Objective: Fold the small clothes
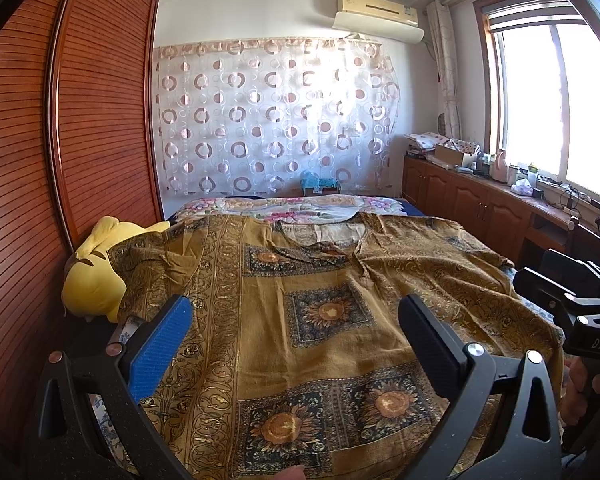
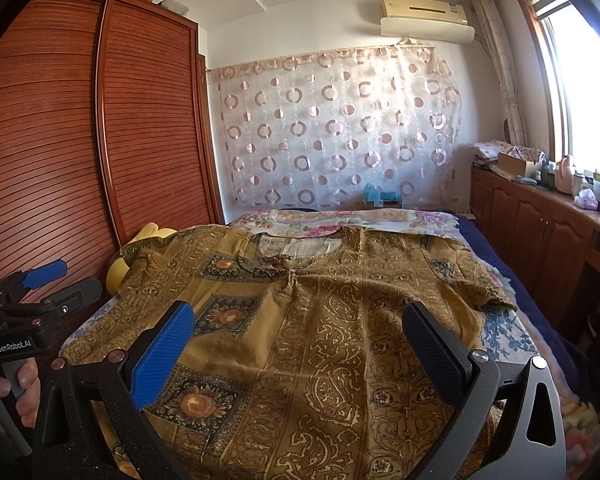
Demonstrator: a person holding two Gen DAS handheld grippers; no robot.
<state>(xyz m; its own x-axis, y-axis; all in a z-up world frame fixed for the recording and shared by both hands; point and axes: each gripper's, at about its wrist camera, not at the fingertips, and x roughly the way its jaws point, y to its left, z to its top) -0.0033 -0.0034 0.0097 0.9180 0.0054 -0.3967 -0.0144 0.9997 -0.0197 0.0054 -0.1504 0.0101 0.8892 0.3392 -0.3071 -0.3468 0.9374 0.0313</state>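
Note:
A mustard-brown patterned shirt with sunflower squares lies spread flat, front up, on the bed, collar at the far end. It also shows in the right wrist view. My left gripper is open and empty, held above the shirt's lower left part. My right gripper is open and empty above the lower middle of the shirt. The right gripper shows at the right edge of the left wrist view. The left gripper shows at the left edge of the right wrist view.
A yellow plush toy lies at the bed's left edge beside the slatted wooden wardrobe. A floral bedsheet covers the bed's far end. Wooden cabinets with clutter run under the window on the right.

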